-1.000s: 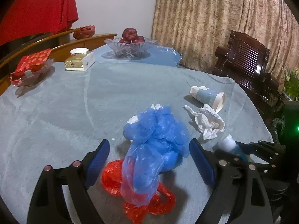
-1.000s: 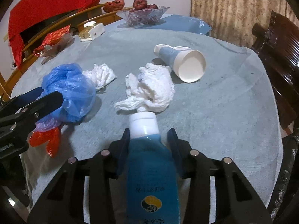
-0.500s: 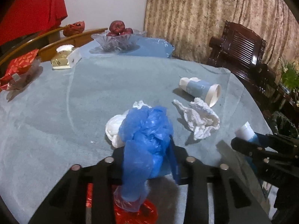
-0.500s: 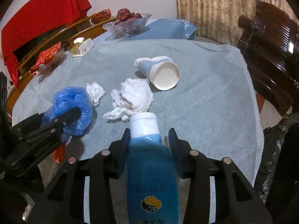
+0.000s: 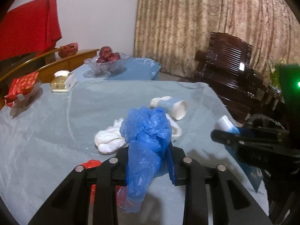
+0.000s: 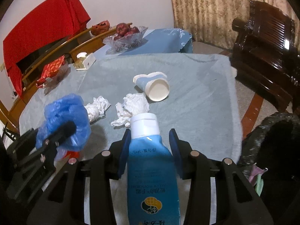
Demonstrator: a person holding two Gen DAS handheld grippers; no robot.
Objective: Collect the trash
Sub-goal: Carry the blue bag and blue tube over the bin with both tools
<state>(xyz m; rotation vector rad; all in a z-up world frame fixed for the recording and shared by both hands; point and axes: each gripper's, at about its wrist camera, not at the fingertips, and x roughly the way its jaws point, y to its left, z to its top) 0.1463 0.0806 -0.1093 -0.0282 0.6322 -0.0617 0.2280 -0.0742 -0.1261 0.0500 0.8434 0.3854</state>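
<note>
My left gripper [image 5: 148,166] is shut on a crumpled blue plastic bag [image 5: 147,131] and holds it above the table; the bag also shows in the right wrist view [image 6: 65,112]. My right gripper [image 6: 150,146] is shut on a blue tube with a white cap [image 6: 150,161], held over the table's near edge. A red plastic bag [image 5: 92,164] lies on the cloth under the left gripper. Two white crumpled tissues [image 6: 98,107] [image 6: 134,106] and a tipped paper cup [image 6: 155,86] lie mid-table. A black trash bag [image 6: 277,140] stands open at the right.
The table has a grey-blue cloth [image 5: 56,131]. At the back stand a glass fruit bowl [image 5: 106,63], a tissue box [image 5: 62,83] and a red snack packet [image 5: 22,86]. A dark wooden chair [image 5: 228,63] stands to the right.
My left gripper closed on the blue bag and lifted it off the table, leaving the red bag behind. My right gripper kept the tube and rose and drew back toward the black bag.
</note>
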